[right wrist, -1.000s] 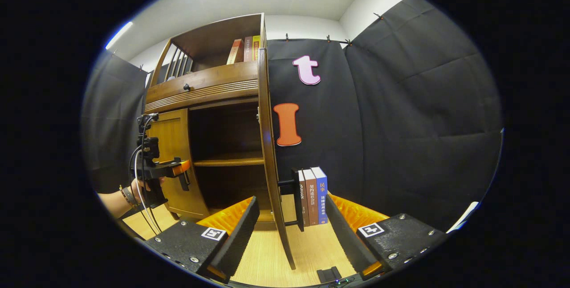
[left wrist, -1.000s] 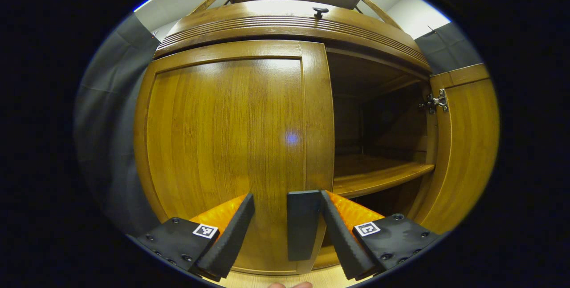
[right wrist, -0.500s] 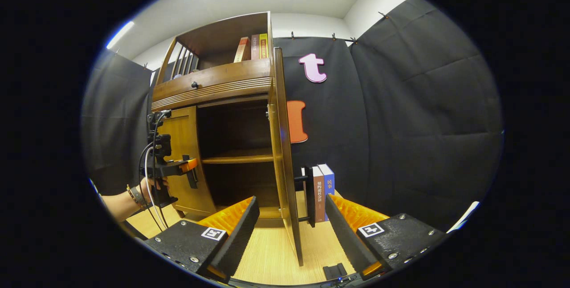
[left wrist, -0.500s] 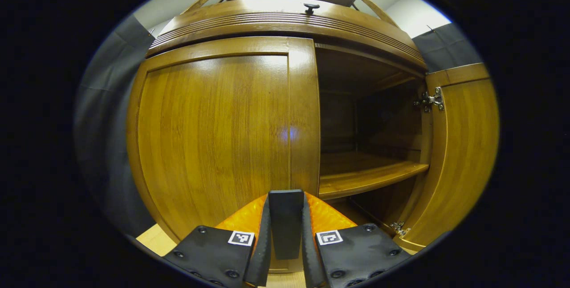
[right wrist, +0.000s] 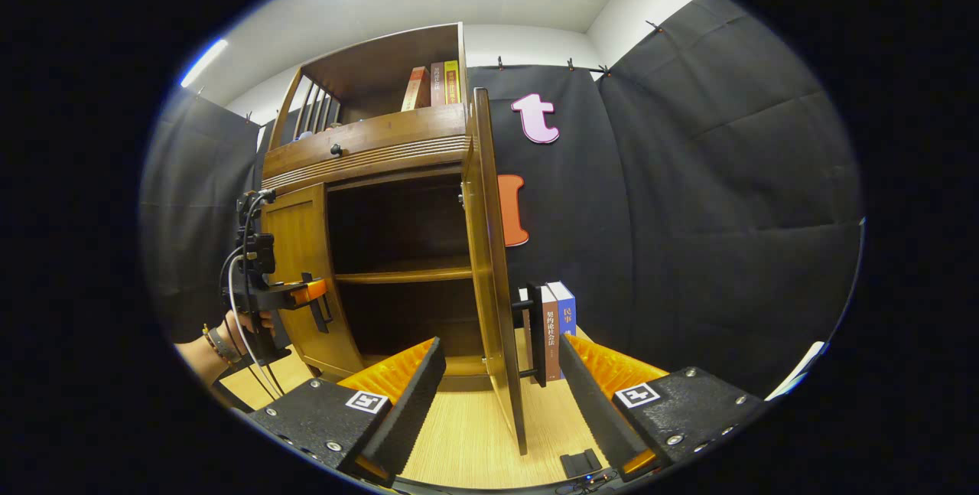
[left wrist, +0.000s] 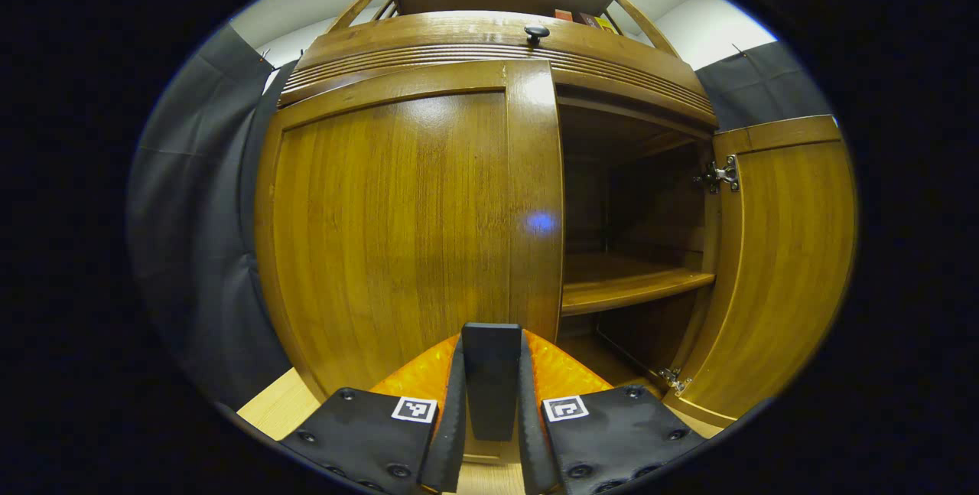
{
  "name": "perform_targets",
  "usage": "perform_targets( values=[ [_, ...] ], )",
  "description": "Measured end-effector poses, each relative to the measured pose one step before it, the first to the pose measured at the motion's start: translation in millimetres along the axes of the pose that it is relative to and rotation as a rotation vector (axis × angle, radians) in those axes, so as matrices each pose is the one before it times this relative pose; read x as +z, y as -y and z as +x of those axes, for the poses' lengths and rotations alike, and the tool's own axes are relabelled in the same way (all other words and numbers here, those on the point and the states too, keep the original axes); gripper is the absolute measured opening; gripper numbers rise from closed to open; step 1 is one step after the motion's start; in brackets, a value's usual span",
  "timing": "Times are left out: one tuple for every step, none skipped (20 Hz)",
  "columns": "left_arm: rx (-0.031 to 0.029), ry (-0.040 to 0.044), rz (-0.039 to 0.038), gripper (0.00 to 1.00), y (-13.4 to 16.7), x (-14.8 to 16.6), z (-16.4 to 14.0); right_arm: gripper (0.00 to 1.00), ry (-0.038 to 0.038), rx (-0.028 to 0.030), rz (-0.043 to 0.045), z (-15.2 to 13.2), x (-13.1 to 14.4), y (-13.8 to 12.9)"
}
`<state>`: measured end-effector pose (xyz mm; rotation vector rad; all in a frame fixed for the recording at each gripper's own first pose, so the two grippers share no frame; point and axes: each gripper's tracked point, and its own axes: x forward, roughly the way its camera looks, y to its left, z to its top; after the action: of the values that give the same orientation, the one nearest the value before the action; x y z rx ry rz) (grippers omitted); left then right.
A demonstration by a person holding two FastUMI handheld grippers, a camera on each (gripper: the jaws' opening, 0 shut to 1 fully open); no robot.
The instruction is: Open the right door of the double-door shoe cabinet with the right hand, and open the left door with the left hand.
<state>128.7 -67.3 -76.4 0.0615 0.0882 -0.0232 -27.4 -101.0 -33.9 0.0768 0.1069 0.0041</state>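
1. Looking through the left gripper view, I've got the left gripper (left wrist: 491, 403) with its fingers pressed together on the dark handle (left wrist: 491, 380) of the left door (left wrist: 405, 227). That handle sits near the door's bottom inner corner.
2. The left door looks shut or barely cracked, can't tell which from this angle.
3. The right door (left wrist: 772, 265) is swung wide open, its hinges (left wrist: 719, 175) on show, and a bare shelf (left wrist: 627, 288) inside the shoe cabinet (left wrist: 497, 40).
4. In the right gripper view, the right gripper (right wrist: 501, 395) has its jaws wide apart, gripping nothing. The right door's outer edge (right wrist: 497, 281) stands between the fingers, touching neither as far as I can see.
5. That door's own handle (right wrist: 535, 323) sticks out on its far side, just in front of some upright books (right wrist: 557, 327) on the wooden floor (right wrist: 466, 441).
6. Same view, near the left edge: a hand (right wrist: 245, 323) holding the other gripper against the left door.
7. More books (right wrist: 432, 84) sit on the cabinet's top shelf.
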Motion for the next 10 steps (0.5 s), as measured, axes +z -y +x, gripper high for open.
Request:
perform_targets(
  values=[
    [0.00005,-0.00566,-0.00126,0.36,-2.68,-0.11,-7.73,0.92,0.00379,0.01192,0.00139,0.43,1.21,-4.01],
    [0.00137,-0.00226,-0.00187,0.36,-2.26,0.2,-9.62,0.92,0.00274,0.00758,-0.00019,1.54,0.15,-3.02],
    [0.00338,0.00284,-0.00172,0.36,-2.68,0.8,-10.34,0.92,0.00215,0.00657,-0.00274,0.68,0.06,-2.64],
    [0.00266,0.00516,0.00298,0.36,-4.09,0.02,-10.36,0.92,-0.00125,0.0053,-0.00487,1.01,-1.33,-2.56],
    [0.00486,0.00324,0.00129,0.36,-4.42,0.72,-10.1,0.92,-0.0057,0.00412,-0.00453,0.85,-2.58,-2.15],
    [0.00269,-0.00043,-0.00113,0.36,-4.42,0.21,-10.98,0.92,-0.00741,0.00582,-0.0022,1.12,-2.08,-3.09],
    [-0.00129,-0.00487,-0.0017,0.36,-4.08,0.29,-9.43,0.92,-0.00641,0.00929,0.00001,1.42,-1.35,-3.96],
    [-0.00167,-0.005,-0.00167,0.36,-4.99,-0.19,-10.49,0.92,-0.00484,0.01236,0.00242,1.09,-1.27,-5.63],
    [-0.00374,-0.00016,-0.00014,0.36,-3.97,0.14,-9.92,0.92,-0.0035,0.00977,0.00228,2.93,-0.52,-4.96],
    [-0.00393,0.00047,0.00062,0.36,-4.89,0.44,-9.78,0.92,-0.0025,0.0077,-0.00052,1.29,-0.58,-4.37]
  ],
)
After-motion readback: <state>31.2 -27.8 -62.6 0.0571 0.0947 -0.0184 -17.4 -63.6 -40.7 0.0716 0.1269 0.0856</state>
